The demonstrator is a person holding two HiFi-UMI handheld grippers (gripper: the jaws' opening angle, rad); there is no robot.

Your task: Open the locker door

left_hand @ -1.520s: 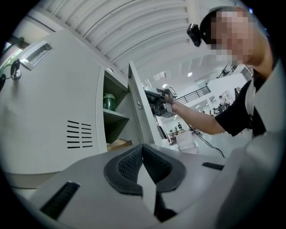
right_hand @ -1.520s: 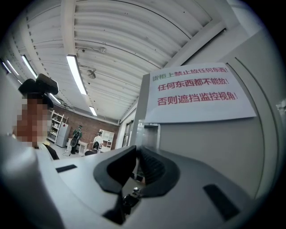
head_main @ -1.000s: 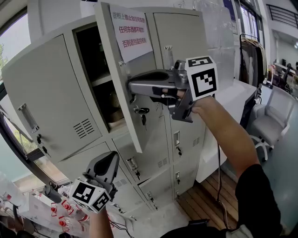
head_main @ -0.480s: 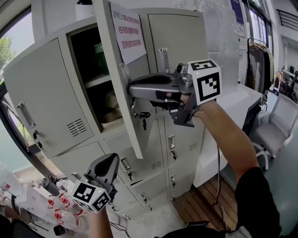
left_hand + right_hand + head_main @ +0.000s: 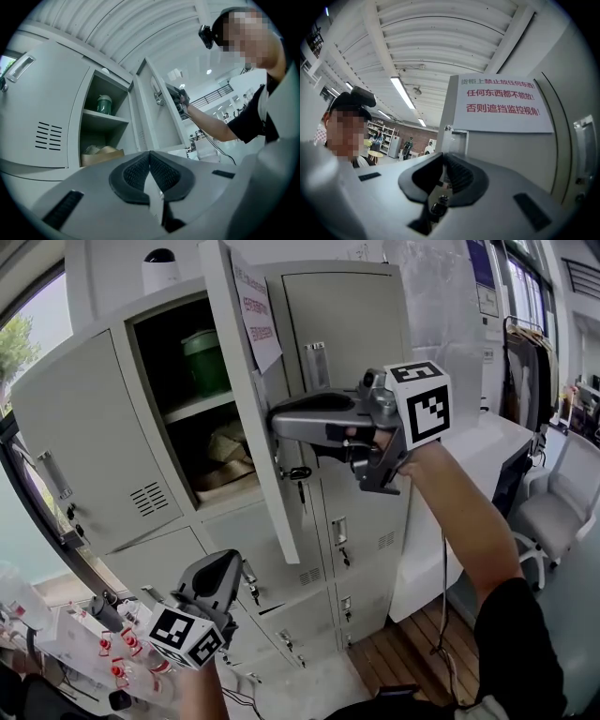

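Head view, upper middle: locker door (image 5: 253, 399) of the top compartment, standing well out from the grey locker bank (image 5: 84, 437), nearly edge-on to the camera. Right hand-held gripper (image 5: 277, 423) roughly level at the door's free edge, clenched on that edge, just above the key (image 5: 298, 474) hanging in the lock. Same grip in right gripper view: pads almost together with the thin door edge between them, lock and key half hidden under the jaws.

Left hand-held gripper (image 5: 228, 563) low in frame, well apart from the door, angled up toward the lockers. Clenched on nothing: pads meeting at the tips in left gripper view.

Hidden or unclear:
- Green container (image 5: 206, 352) on the upper shelf inside the open compartment, its top lost in shadow.
- Crumpled brown paper (image 5: 220, 451) on the shelf below; cannot tell what lies under it.
- Red-and-white items (image 5: 112, 657) at bottom left, too small to identify.
- White device with a dark dome (image 5: 161, 266) on the locker top; type not clear.
- Office chair (image 5: 561, 512) cut off by the right edge.
- White bench (image 5: 497, 432) beside the lockers, partly covered by the person's forearm (image 5: 459, 512).

Writing: paper notice (image 5: 501, 103) on the door's outer face. Too foreshortened to read in head view; legible in right gripper view. Three lines of red Chinese: a smaller first line ending "禁止放任何东西!", then "任何东西都不能放!" and "否则遮挡监控视角!".
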